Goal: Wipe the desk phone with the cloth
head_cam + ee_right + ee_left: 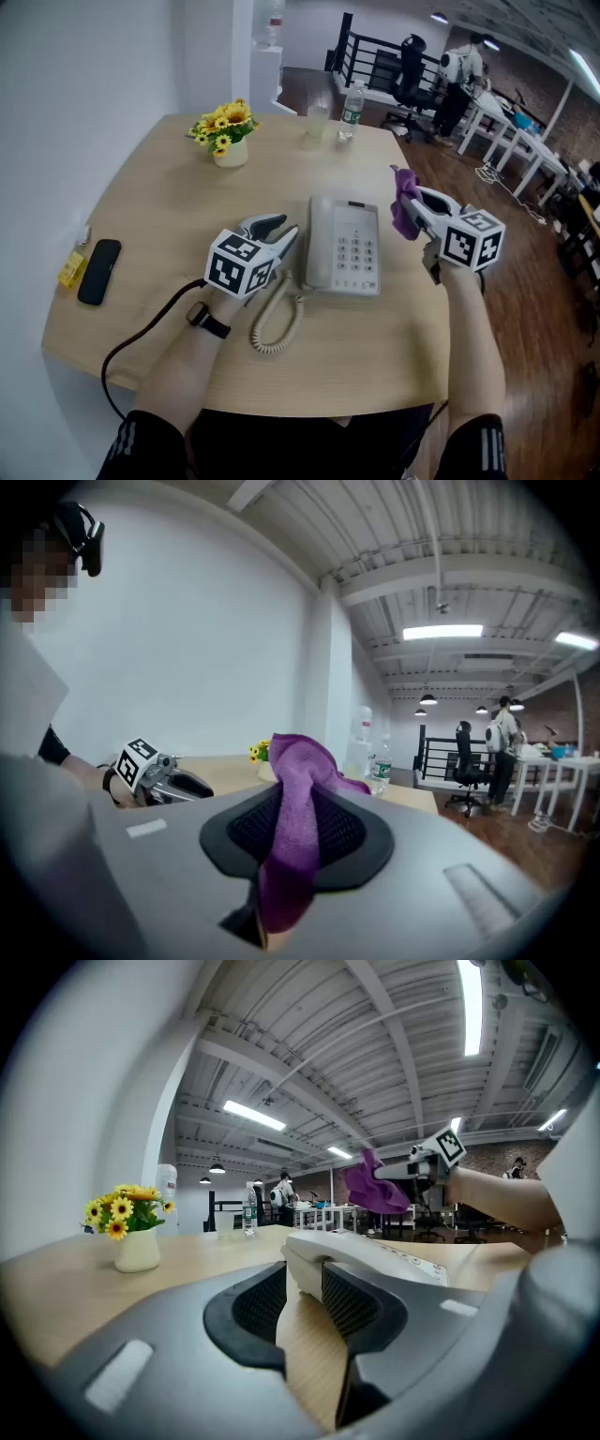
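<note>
A light grey desk phone [343, 247] lies in the middle of the wooden table, handset on its left side, coiled cord [273, 323] trailing toward me. My left gripper [279, 232] rests low at the phone's left edge. It is open, and the handset's end [309, 1262] sits just past its tips [305, 1302]. My right gripper [419, 204] hovers above the phone's right side, shut on a purple cloth [404, 212] that sticks up and drapes between the pads [298, 789]. From the left gripper view the cloth [373, 1190] hangs over the phone's far side.
A vase of yellow flowers [226, 132] stands at the back left. A water bottle [351, 111] and a glass [317, 122] are at the far edge. A black mobile [98, 271] and a small yellow item [72, 266] lie left. Behind are chairs, desks and people.
</note>
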`<state>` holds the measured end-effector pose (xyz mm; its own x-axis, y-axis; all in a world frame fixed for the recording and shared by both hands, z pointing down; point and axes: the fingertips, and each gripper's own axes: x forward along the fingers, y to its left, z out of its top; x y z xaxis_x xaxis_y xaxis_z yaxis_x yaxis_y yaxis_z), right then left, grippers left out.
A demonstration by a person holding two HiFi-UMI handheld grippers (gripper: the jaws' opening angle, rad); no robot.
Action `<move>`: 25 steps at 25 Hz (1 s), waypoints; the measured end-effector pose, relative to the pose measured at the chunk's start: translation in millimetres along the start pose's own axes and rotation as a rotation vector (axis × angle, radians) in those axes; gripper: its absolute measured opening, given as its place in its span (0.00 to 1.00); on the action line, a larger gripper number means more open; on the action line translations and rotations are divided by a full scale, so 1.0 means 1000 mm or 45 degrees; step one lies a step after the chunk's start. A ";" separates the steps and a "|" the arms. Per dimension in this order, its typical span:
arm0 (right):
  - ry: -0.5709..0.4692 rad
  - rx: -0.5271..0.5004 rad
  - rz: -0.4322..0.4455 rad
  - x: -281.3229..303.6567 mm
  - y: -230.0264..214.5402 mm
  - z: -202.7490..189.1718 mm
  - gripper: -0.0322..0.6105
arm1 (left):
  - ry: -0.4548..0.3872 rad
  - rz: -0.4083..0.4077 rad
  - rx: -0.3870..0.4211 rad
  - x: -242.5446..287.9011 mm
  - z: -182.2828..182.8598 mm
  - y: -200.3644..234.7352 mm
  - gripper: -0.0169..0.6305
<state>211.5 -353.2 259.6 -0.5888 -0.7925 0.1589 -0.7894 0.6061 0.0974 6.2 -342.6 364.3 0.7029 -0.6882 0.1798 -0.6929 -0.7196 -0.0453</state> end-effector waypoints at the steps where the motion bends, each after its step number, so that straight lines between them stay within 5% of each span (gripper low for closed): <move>1: 0.041 -0.029 0.026 0.014 0.006 0.003 0.19 | 0.002 -0.001 0.001 0.000 0.000 -0.001 0.20; 9: 0.386 -0.055 0.250 0.111 0.039 -0.038 0.19 | 0.011 -0.004 0.010 -0.002 -0.003 -0.003 0.20; 14: 0.484 -0.126 0.327 0.137 0.058 -0.053 0.19 | 0.017 -0.006 0.032 -0.001 -0.002 -0.004 0.20; 19: 0.613 -0.223 0.314 0.135 0.053 -0.071 0.19 | 0.017 -0.005 0.033 -0.001 -0.002 -0.004 0.20; 25: 0.730 -0.213 0.154 0.099 0.003 -0.085 0.19 | 0.016 -0.006 0.030 -0.001 -0.002 -0.004 0.20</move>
<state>165.5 -423.9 359.4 -0.4485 -0.5824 0.6780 -0.6572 0.7290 0.1914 7.8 -338.7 366.0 0.7038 -0.6840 0.1922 -0.6858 -0.7247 -0.0677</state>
